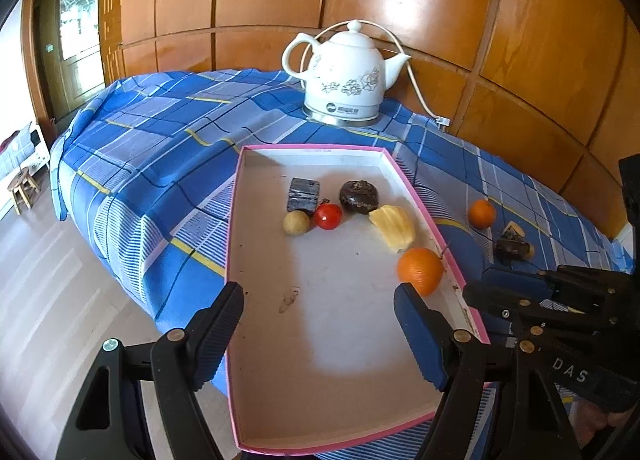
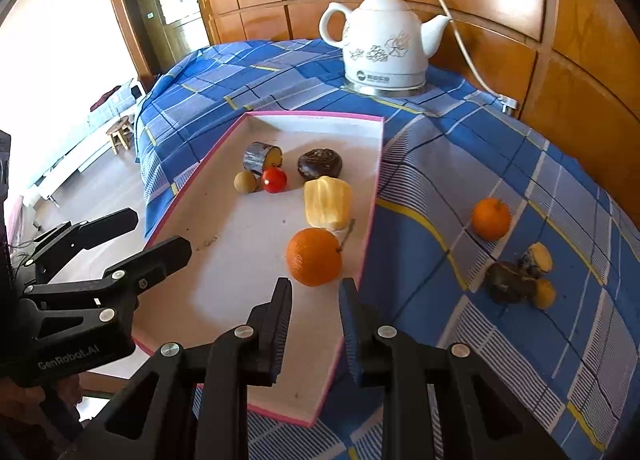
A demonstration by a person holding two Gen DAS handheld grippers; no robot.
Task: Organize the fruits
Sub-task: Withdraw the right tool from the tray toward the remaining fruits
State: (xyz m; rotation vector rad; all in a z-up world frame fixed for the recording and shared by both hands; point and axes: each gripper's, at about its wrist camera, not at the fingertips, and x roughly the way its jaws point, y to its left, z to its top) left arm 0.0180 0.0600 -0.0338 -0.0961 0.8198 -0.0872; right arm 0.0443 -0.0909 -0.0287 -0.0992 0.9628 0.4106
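You are holding the right gripper [image 2: 314, 308] just short of the big orange [image 2: 314, 258], which is sitting in the box [image 2: 308, 115] close to its right wall. Its jaws are standing a little apart with nothing between them, the gap looking narrower than the orange, so you are probably not lined up for a grasp on it.

You are hovering the left gripper [image 1: 320, 324] over the near half of the box, jaws wide apart and holding nothing.

Most of the fruit is already lying in the box: a tomato [image 2: 274, 179], a small tan ball [image 2: 245, 181], a dark round fruit [image 2: 319, 164] and a pale yellow piece [image 2: 327, 201], clustered toward the far end, likely to leave room nearer you.

On the surface's cloth [image 2: 460, 163], right of the box, a small orange [image 2: 491, 218] is waiting, with a dark clump [image 2: 516, 280] near the right edge. Those look like the remaining pieces, and the right gripper is the closer one.
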